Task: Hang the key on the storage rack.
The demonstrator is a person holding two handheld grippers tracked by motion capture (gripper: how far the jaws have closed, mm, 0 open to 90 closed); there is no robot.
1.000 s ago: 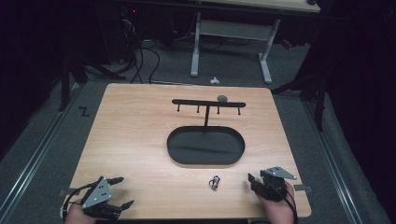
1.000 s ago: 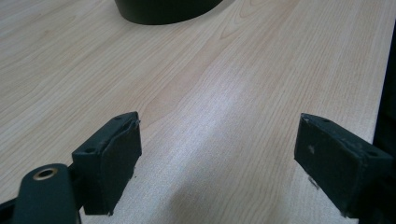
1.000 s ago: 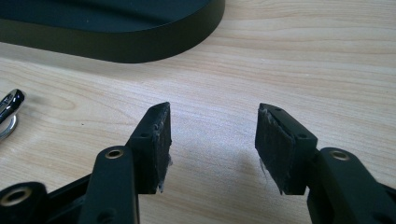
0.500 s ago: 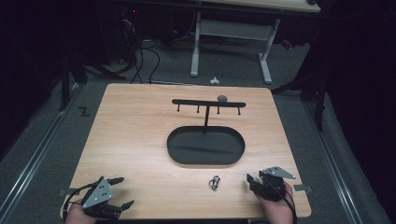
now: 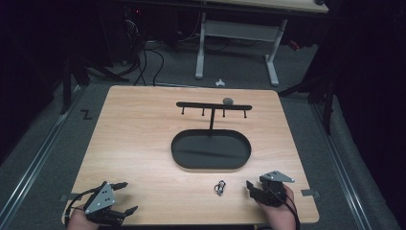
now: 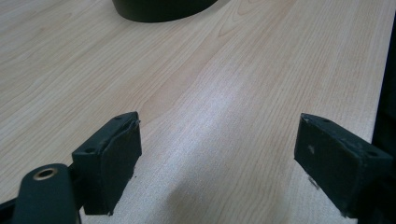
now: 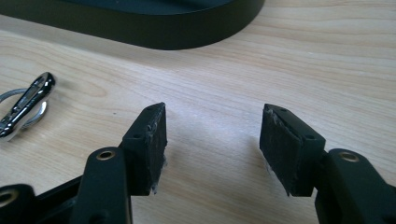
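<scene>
Since the earlier frame the right gripper (image 5: 253, 188) has edged slightly toward the key clip, and its jaws have just been opening, with nothing between them; the left gripper and everything on the counter (image 5: 143, 143) lie as they did. Going left to right: the left gripper (image 5: 125, 197) rests at the near left corner, held by the person's hand, its jaws spread wide over bare wood, as the left gripper view (image 6: 217, 154) shows. Past it, near the front edge and just in front of the black oval tray (image 5: 210, 149), lies the metal key clip (image 5: 219, 187), flat on the counter, its long axis running roughly near-to-far with a slight tilt; in the right gripper view the key clip (image 7: 25, 108) sits left of the jaws, a ring beside it. The right gripper's jaws (image 7: 212, 149) stand fairly wide, empty, apart from the clip. Behind the tray stands a black hook rack (image 5: 213, 106).
</scene>
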